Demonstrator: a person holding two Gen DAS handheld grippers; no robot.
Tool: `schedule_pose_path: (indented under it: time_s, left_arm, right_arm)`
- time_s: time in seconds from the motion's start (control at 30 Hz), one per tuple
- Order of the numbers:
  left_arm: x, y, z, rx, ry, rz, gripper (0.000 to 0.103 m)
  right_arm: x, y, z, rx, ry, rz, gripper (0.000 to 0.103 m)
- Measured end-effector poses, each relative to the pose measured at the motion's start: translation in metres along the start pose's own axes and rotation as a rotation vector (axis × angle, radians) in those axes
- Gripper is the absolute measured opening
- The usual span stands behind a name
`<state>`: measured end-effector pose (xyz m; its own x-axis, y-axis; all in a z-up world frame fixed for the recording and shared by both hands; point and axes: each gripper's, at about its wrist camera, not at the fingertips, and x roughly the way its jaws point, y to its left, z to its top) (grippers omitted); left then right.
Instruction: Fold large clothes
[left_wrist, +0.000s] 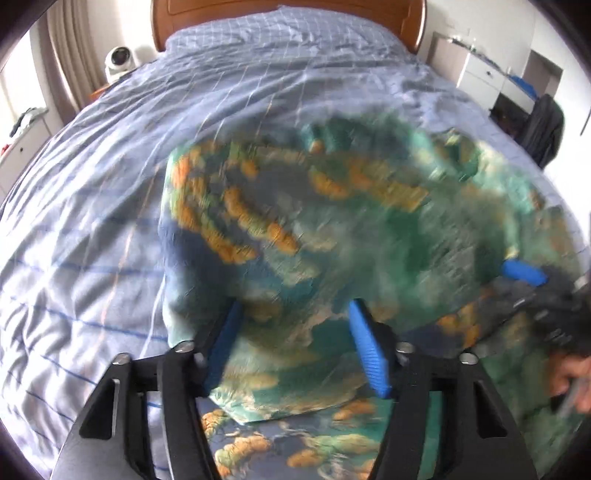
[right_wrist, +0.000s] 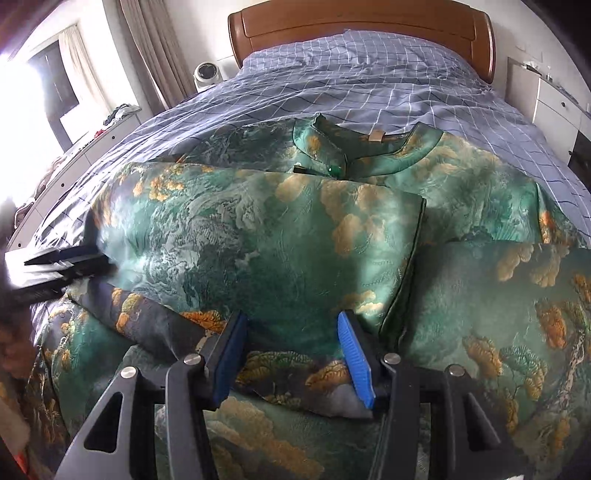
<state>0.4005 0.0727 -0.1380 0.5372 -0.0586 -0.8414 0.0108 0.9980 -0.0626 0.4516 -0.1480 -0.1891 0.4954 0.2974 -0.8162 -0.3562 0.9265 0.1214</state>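
A large green brocade garment (right_wrist: 288, 236), patterned with orange-gold clouds and teal landscape, lies spread on a bed covered by a blue checked sheet (right_wrist: 369, 85). In the right wrist view its stand-up collar (right_wrist: 332, 147) with a small tan label points toward the wooden headboard (right_wrist: 362, 26), one sleeve (right_wrist: 258, 236) is folded across the chest with its dark-piped cuff edge on the right side of the frame, and a darker reverse side of the cloth shows in a rolled fold low on the left. The right gripper (right_wrist: 291, 350) has its blue pads spread wide, with fabric lying between them but not pinched. At the left edge of this view the left gripper (right_wrist: 59, 258) reaches in against the sleeve's outer edge. The left wrist view is smeared by motion blur, so the pattern reads only as streaks; there the left gripper (left_wrist: 295, 350) also has its jaws held apart, a lifted flap of the garment (left_wrist: 332, 229) draped over and between them, while the right gripper (left_wrist: 524, 271) and the person's hand (left_wrist: 572, 376) show at the right edge. Only this view shows the sheet (left_wrist: 92, 240) running bare to the left of the garment. Bare sheet also lies between collar and headboard; a white fan (right_wrist: 208, 75) and white drawers (right_wrist: 557, 107) flank the bed.
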Motion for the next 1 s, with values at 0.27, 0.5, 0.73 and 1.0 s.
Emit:
schedule_pose_path:
  time_s: [0.27,0.5,0.73,1.0]
  left_arm:
    - [0.036,0.013,0.067,-0.098,-0.062,0.071,0.081]
    - [0.091,0.059,0.046,-0.288,-0.016,0.002,0.082]
    - [0.077,0.047,0.035,-0.236,-0.033,0.061,0.083]
    - [0.028,0.054,-0.032,-0.311,0.005,-0.069,0.101]
  right_arm:
    - [-0.002,-0.001,-0.007,0.002,-0.011,0.002,0.052]
    - [0.000,-0.003,-0.010,-0.001,-0.023,0.006,0.052]
    - [0.000,-0.002,-0.011,-0.007,-0.035,-0.005,0.052]
    - [-0.012,-0.001,-0.014,-0.002,-0.063,-0.003,0.052]
